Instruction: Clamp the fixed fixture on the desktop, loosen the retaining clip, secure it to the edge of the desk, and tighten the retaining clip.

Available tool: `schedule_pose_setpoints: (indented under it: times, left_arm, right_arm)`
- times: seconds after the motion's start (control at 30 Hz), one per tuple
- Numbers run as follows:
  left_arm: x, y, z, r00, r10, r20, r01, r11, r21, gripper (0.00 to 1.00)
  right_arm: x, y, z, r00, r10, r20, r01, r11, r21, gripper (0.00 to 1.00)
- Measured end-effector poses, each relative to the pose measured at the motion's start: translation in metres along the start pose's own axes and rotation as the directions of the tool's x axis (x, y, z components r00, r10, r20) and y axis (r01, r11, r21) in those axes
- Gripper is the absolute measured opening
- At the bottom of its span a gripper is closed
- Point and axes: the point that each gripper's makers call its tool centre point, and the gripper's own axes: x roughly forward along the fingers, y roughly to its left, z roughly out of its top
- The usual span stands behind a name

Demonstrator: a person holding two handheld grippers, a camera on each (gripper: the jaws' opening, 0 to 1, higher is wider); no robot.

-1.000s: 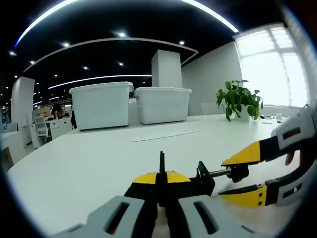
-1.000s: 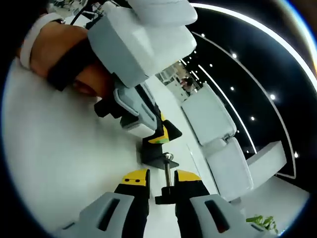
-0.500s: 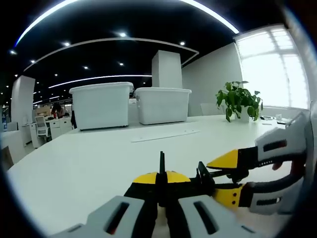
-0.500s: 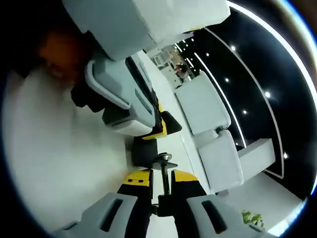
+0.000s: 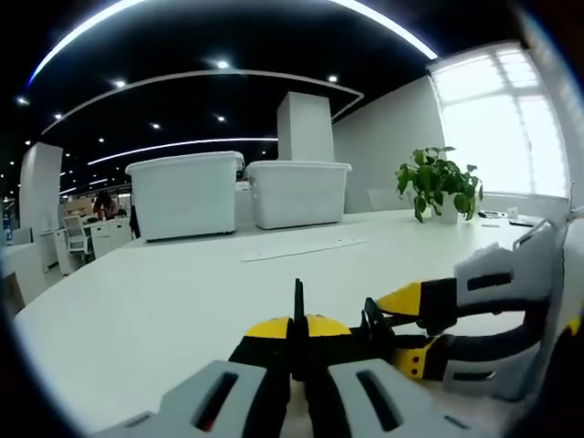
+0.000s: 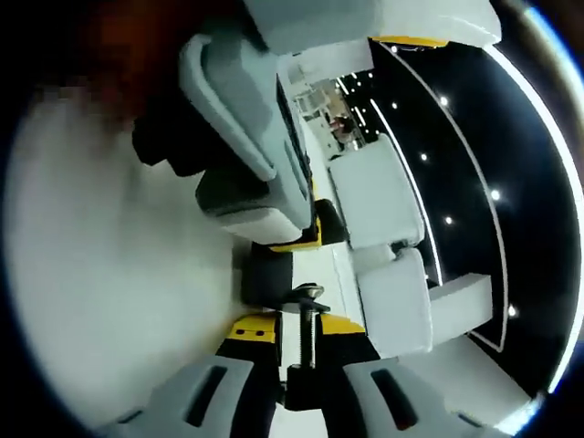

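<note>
Right hand-held gripper (image 5: 406, 330) has closed in on fixture (image 5: 301, 342).

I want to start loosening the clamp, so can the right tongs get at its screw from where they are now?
Probably yes. The right tongs already straddle the screw with nothing between; the left tongs grip the clamp body, leaving the screw end free.

I am looking across a wide white table (image 5: 164, 301). Two white lidded storage bins (image 5: 239, 193) are sitting side by side at its far edge. A green potted plant (image 5: 438, 184) is standing far right, beside a bright window (image 5: 497, 119). A white pillar (image 5: 306, 128) is rising behind the bins. Curved light strips (image 5: 228, 14) and spotlights are glowing on the dark ceiling.
</note>
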Motion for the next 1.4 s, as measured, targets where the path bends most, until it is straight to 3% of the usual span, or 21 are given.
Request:
schedule_pose_setpoints:
  times: [0.1,0.23,0.27,0.43,0.73,0.93,1.03,1.4]
  left_arm:
    - [0.0,0.001,0.0,1.0,0.005,0.001,-0.005,1.0,-0.002,0.03]
    - [0.0,0.001,0.0,1.0,0.009,-0.003,-0.009,1.0,-0.008,0.03]
    - [0.0,0.001,0.0,1.0,0.009,-0.003,-0.009,1.0,-0.008,0.03]
    - [-0.001,0.003,0.004,1.0,0.015,0.02,-0.015,1.0,-0.011,0.04]
    - [-0.001,0.003,0.006,0.999,0.011,0.031,-0.01,1.0,-0.02,0.06]
    - [-0.002,0.003,0.008,0.999,0.012,0.044,-0.012,1.0,0.013,0.07]
    - [-0.004,0.005,0.013,0.998,0.015,0.065,-0.014,1.0,-0.015,0.17]
    - [-0.007,0.005,0.024,0.994,0.015,0.11,-0.009,0.999,-0.05,0.21]
  right_arm:
    - [0.0,-0.001,0.001,1.0,-0.027,0.0,0.027,0.999,-0.032,0.07]
    - [0.0,-0.002,0.002,0.999,-0.036,-0.006,0.036,0.999,-0.016,0.05]
    - [-0.001,-0.004,0.002,0.999,-0.05,-0.011,0.05,0.998,0.027,0.04]
    - [-0.002,-0.01,0.005,0.998,-0.066,0.006,0.066,0.998,0.025,0.04]
    - [-0.001,-0.01,0.005,0.999,-0.039,0.01,0.038,0.994,0.103,0.03]
    - [0.001,-0.008,0.005,1.0,-0.019,0.02,0.016,0.989,0.147,0.03]
    - [0.002,-0.006,0.004,1.0,-0.014,0.019,0.011,0.99,0.143,0.03]
    - [0.002,-0.007,0.006,0.999,-0.003,0.035,-0.002,0.988,0.153,0.03]
